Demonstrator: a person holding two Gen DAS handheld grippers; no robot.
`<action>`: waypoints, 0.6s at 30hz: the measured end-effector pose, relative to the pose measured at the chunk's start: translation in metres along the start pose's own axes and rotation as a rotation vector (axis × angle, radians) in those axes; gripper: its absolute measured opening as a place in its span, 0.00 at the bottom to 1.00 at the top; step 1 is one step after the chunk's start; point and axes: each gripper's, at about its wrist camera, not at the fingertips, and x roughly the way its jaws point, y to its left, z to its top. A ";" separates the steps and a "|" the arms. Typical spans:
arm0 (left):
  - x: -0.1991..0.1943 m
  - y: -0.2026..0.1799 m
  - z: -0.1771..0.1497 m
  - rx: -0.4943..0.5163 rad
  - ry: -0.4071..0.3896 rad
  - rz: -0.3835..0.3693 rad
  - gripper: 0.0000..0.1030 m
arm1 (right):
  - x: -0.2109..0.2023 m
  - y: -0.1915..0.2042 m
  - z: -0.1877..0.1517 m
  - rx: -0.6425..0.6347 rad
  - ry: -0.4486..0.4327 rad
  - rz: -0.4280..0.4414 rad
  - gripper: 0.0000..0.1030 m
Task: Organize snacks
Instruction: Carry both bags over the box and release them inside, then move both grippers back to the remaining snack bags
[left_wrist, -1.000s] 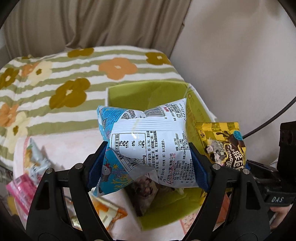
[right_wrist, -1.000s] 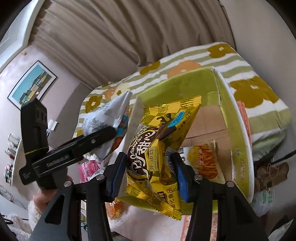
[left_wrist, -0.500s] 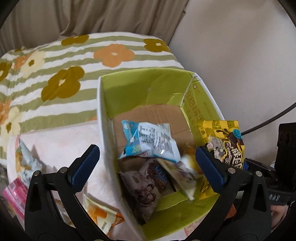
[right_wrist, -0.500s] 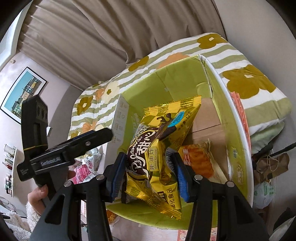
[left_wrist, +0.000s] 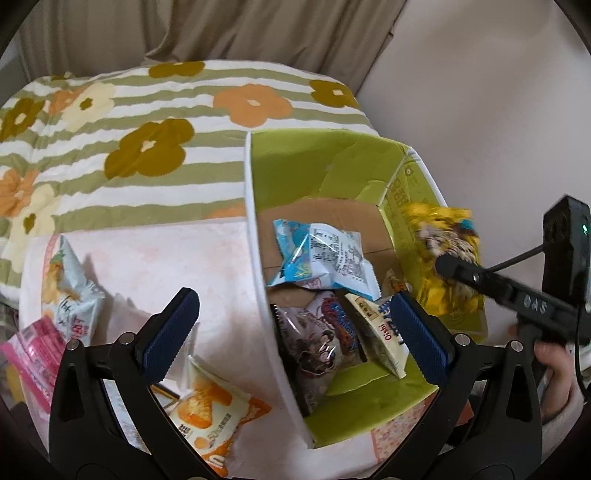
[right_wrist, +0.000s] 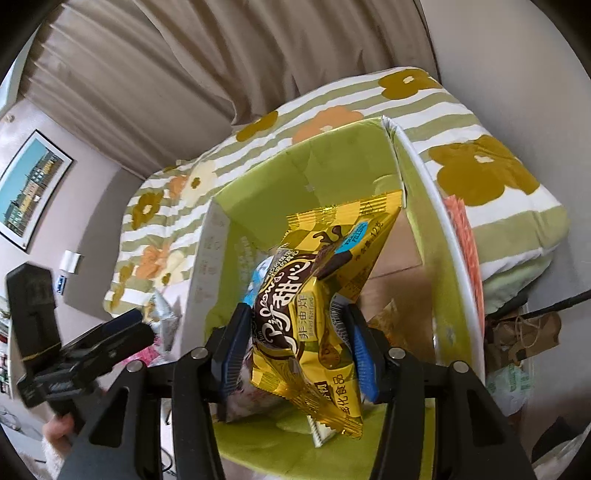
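My left gripper (left_wrist: 293, 330): wide open, empty. My right gripper (right_wrist: 297, 350): jaws opening, yellow packet (right_wrist: 317, 302) between them, perhaps still touching, above the box (right_wrist: 424, 177).

Blk grippers, blue ribbed fingers (left_wrist: 171, 334), silver screws, white lettering.

My tongs (right_wrist: 295, 350) are matt black plastic with ribbed blue pads. The yellow packet (right_wrist: 317, 295) is glossy foil, the green box (left_wrist: 332, 166) smooth card, the flowered bedspread (left_wrist: 129, 122) soft cloth.
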 end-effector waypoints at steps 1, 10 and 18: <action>-0.002 0.001 -0.001 -0.002 -0.005 0.005 0.99 | 0.001 -0.001 0.002 0.004 -0.008 -0.005 0.66; -0.006 0.000 -0.018 0.014 -0.019 0.020 0.99 | -0.007 -0.003 -0.016 0.011 -0.004 -0.016 1.00; -0.034 -0.007 -0.039 0.009 -0.073 0.027 0.99 | -0.032 0.006 -0.031 -0.028 -0.006 -0.011 1.00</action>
